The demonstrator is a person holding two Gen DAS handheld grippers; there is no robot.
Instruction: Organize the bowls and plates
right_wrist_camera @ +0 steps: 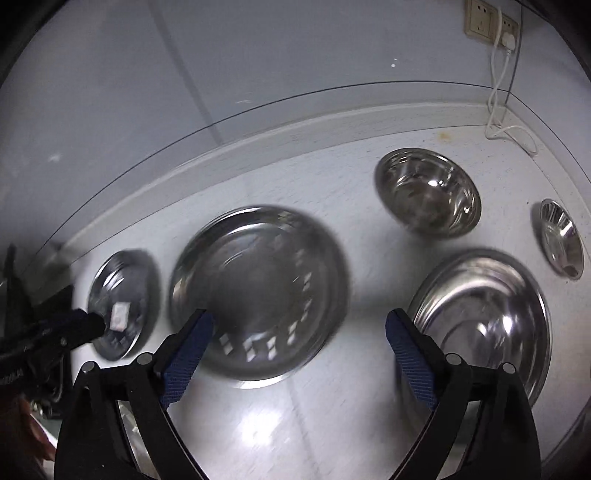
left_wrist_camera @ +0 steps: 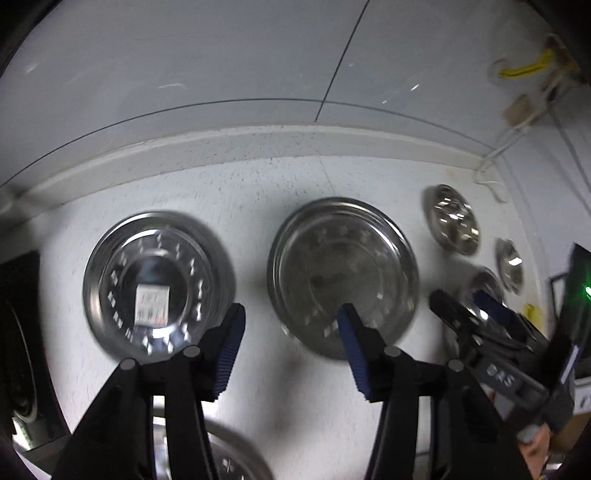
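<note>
A pale speckled counter fills both views. In the right wrist view a wide steel plate lies at centre, a big bowl at lower right, a smaller bowl above it. The right gripper stands spread wide, empty. The left gripper is released too, nothing between its pads, over the stickered plate at left

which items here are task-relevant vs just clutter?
Job:
- plate with sticker
- large plate
- deep bowl
- wide bowl
- small bowl
- left gripper and right gripper, both open, empty

Lying about:
- wall socket
- white cable
</note>
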